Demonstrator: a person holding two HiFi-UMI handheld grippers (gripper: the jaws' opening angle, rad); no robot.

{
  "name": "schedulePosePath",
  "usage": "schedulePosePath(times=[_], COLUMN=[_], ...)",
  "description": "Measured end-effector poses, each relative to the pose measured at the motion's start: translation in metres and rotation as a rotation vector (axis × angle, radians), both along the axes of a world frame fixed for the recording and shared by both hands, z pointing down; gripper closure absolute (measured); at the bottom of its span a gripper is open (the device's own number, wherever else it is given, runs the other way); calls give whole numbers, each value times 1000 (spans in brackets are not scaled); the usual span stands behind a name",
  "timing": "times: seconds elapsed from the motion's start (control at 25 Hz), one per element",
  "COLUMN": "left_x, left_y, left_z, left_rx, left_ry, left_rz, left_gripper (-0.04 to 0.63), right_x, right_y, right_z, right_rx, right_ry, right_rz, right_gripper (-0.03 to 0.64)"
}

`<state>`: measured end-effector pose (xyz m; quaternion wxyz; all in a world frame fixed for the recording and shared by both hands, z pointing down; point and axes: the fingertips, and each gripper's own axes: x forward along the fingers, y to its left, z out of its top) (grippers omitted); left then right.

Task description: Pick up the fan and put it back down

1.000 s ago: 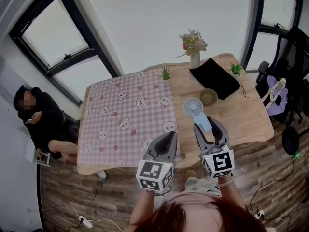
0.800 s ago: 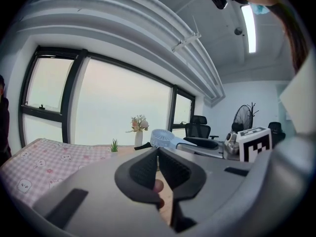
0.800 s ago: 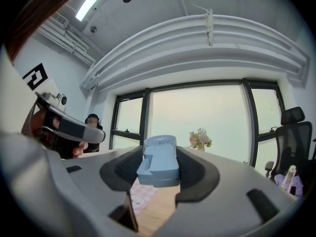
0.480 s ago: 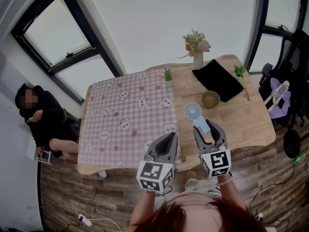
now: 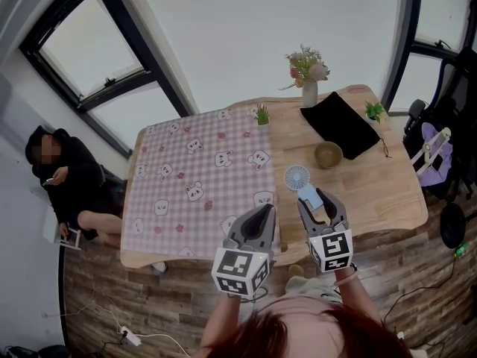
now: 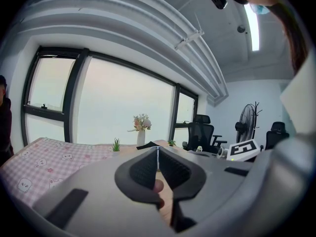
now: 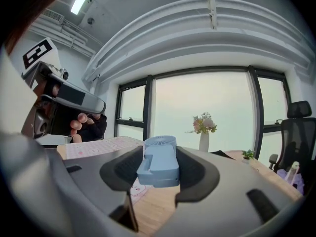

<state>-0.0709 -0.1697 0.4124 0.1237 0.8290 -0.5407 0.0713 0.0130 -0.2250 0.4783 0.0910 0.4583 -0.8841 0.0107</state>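
My right gripper (image 7: 159,168) grasps the light blue fan (image 7: 159,161) by its base, pads pressed on both sides. The fan's round head juts out past my fingertips, over the wooden desk (image 5: 373,185). My left gripper (image 6: 158,158), just beside, is clenched empty.

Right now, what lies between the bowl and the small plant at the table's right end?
A flat black bag lies on the table between the bowl and that plant. The head view shows this.
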Motion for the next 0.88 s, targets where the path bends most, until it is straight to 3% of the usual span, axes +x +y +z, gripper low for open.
schedulePosePath(times=[0.88], left_x=[7], left_y=[-10], left_z=[7], left_rx=[-21], left_ry=[-15], left_rz=[5], left_gripper=[581], right_x=[0], right_y=[-7], right_z=[66], right_rx=[-126], right_ry=[75], right_rz=[-27], right_gripper=[410])
